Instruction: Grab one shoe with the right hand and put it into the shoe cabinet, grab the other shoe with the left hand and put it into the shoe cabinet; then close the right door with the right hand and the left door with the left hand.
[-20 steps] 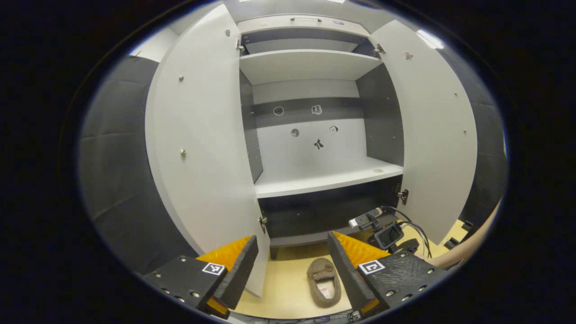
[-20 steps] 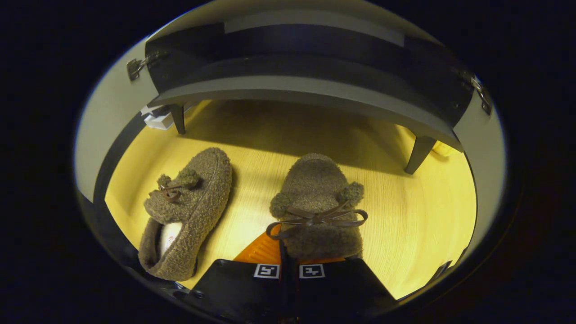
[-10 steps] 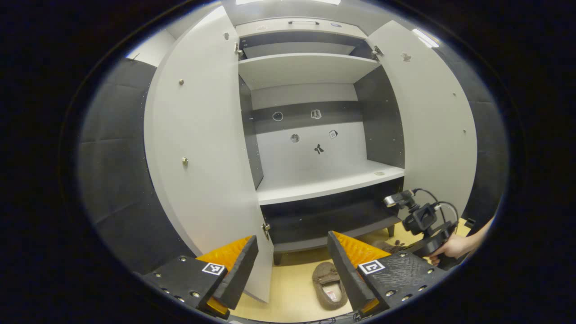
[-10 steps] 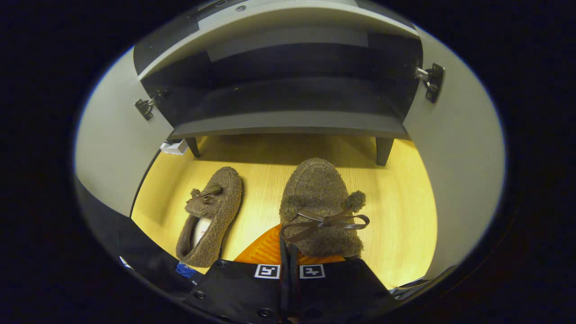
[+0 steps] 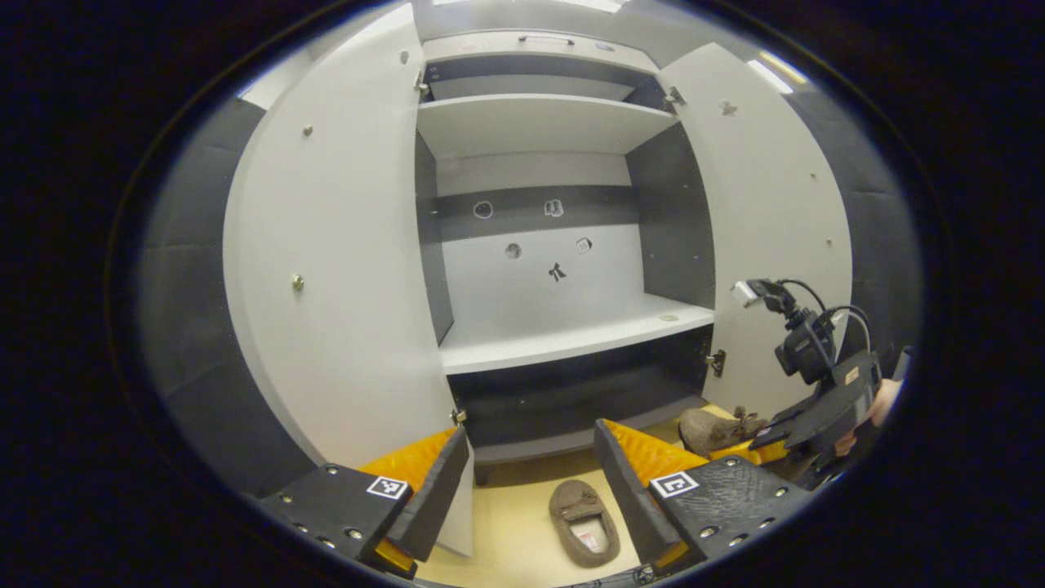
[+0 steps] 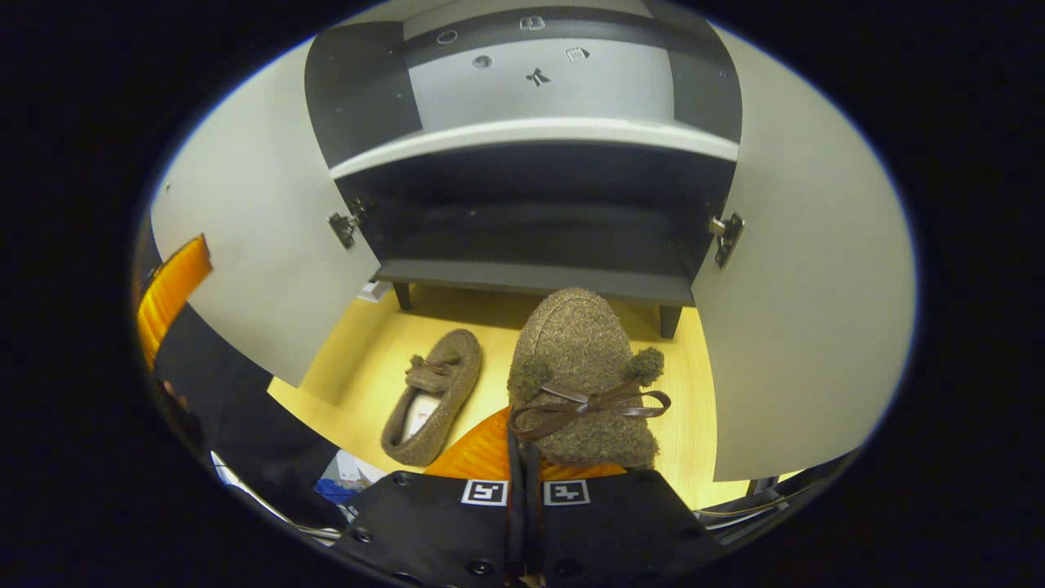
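Two brown fuzzy slippers with bows. My right gripper (image 6: 524,459) is shut on the heel of one slipper (image 6: 584,367), holding it in the air, toe toward the open shoe cabinet's dark bottom compartment (image 6: 531,237). The other slipper (image 6: 433,396) lies on the yellow floor to its left, also seen as the floor slipper (image 5: 581,513) between my fingers. My left gripper (image 5: 531,445) hangs open above the floor, facing the cabinet. In the left gripper view the right gripper (image 5: 759,437) carries the held slipper (image 5: 718,426) at the right, near the right door.
Both cabinet doors stand wide open: left door (image 5: 335,269), right door (image 5: 775,220). A white middle shelf (image 5: 571,339) and an upper shelf (image 5: 539,122) are bare. Cabinet legs (image 6: 669,320) stand on the floor. Dark padded walls flank the cabinet.
My right gripper has lifted the slipper off the floor and drawn back, so more of the cabinet shows. My left gripper has drifted slightly and stays open.
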Tool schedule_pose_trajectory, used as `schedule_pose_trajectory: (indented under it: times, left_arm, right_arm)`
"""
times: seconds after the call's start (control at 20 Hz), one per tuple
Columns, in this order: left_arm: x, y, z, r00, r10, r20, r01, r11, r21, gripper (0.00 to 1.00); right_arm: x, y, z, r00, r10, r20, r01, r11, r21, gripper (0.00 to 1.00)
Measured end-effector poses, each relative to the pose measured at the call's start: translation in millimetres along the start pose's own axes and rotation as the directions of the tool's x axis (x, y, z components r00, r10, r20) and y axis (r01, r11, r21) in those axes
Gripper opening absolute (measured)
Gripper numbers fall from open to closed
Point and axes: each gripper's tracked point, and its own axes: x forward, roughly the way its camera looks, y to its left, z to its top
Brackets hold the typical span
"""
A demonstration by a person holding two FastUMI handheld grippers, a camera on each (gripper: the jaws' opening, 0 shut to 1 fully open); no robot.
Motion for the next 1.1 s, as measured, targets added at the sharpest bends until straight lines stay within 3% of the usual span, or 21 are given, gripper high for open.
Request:
schedule_pose_trajectory:
  times: [0.1, 0.15, 0.25, 0.3, 0.5, 0.7, 0.9, 0.95, 1.1]
  left_arm:
    - [-1.1, -6.7, 0.9, 0.999, -0.03, 0.009, 0.03, 1.0, 0.005, 0.84]
    - [-2.2, -8.3, 0.5, 0.999, -0.042, 0.012, 0.042, 0.999, 0.009, 0.91]
    - [-4.3, -10.1, 0.8, 0.998, -0.063, 0.022, 0.063, 0.998, 0.017, 0.91]
    - [-5.5, -10.2, 0.4, 0.997, -0.072, 0.027, 0.072, 0.997, 0.017, 0.98]
    - [-12.1, -10.6, -1.8, 0.994, -0.108, 0.033, 0.107, 0.994, 0.026, 0.98]
    - [-20.6, -11.9, 6.5, 0.989, -0.137, 0.062, 0.135, 0.99, 0.03, 0.98]
    - [-21.7, -3.5, 8.6, 0.993, -0.108, 0.056, 0.107, 0.994, 0.025, 0.98]
    - [-21.5, -1.9, 7.3, 0.994, -0.101, 0.049, 0.1, 0.995, 0.019, 0.84]
    - [-18.1, 7.3, 8.5, 0.997, -0.065, 0.041, 0.064, 0.997, 0.035, 0.91]
  right_arm:
    - [-19.8, 6.7, 19.6, 0.999, 0.001, 0.047, 0.0, 1.0, -0.008, 0.02]
    - [-27.2, 11.9, 29.7, 0.997, -0.002, 0.072, 0.003, 1.0, -0.016, 0.02]
    - [-38.8, 21.0, 53.7, 0.993, 0.001, 0.121, 0.001, 1.0, -0.018, 0.02]
    - [-44.6, 23.9, 63.9, 0.99, 0.005, 0.141, -0.004, 1.0, -0.012, 0.02]
    - [-62.9, 23.3, 105.4, 0.974, -0.011, 0.228, 0.001, 0.999, 0.045, 0.02]
    - [-75.4, 12.6, 140.8, 0.953, -0.057, 0.298, 0.052, 0.998, 0.022, 0.02]
    - [-76.4, 3.4, 181.0, 0.932, -0.058, 0.357, 0.06, 0.998, 0.008, 0.02]
    - [-73.9, 1.2, 193.7, 0.927, -0.056, 0.372, 0.06, 0.998, 0.003, 0.02]
    - [-63.1, -3.5, 234.5, 0.913, -0.041, 0.406, 0.048, 0.999, -0.007, 0.02]
